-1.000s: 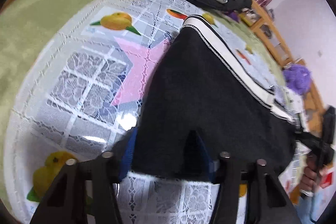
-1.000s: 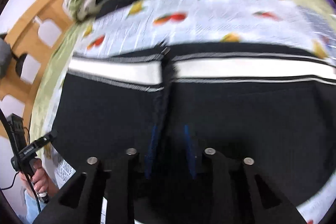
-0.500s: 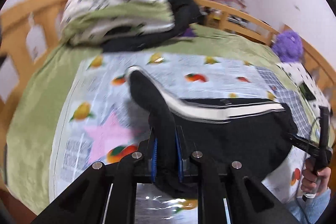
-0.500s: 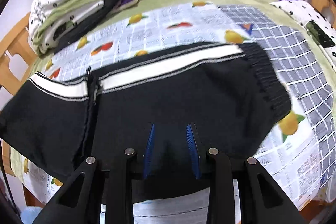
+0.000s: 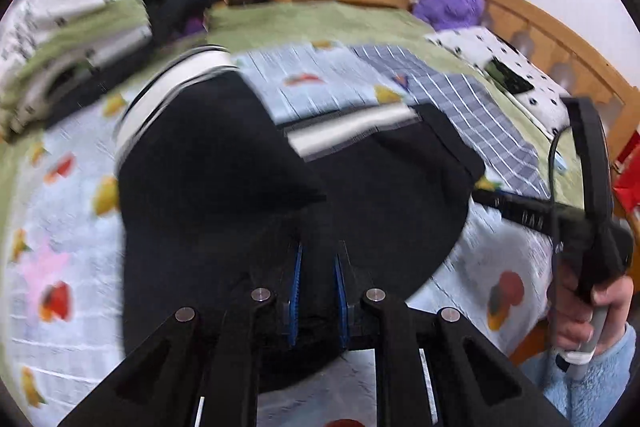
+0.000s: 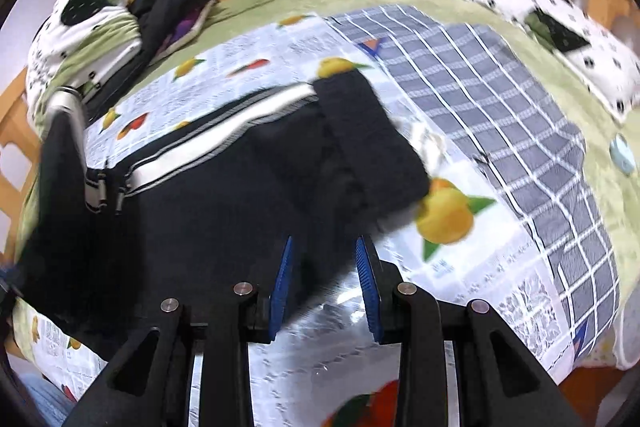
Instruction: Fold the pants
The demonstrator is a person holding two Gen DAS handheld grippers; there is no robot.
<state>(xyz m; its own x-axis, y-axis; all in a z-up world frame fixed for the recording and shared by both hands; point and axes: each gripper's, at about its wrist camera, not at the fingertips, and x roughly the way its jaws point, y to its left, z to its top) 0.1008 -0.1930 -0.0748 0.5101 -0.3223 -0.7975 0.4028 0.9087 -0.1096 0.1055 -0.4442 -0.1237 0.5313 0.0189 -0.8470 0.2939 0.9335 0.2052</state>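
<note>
Left wrist: left gripper [image 5: 318, 291] clamps a black pants [image 5: 208, 195] edge, lifted over the bed's fruit-print cloth [image 5: 76, 267]. Fabric's soft, limp, prob light; best held at edges.

Right wrist: right gripper [image 6: 324, 279] pinches pants [image 6: 224, 195] near the ribbed cuff [image 6: 368, 139]; white side stripe [image 6: 224, 135], knit look.

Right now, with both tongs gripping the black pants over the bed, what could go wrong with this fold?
1. The left tongs pinch only an edge of the pants; a tug could slip the fabric free.
2. The lifted leg hangs bunched, so its white side stripe may land out of line with the stripe below.
3. The right tongs hold the near hem by the bed's edge; letting go could let the cloth slide off.
</note>
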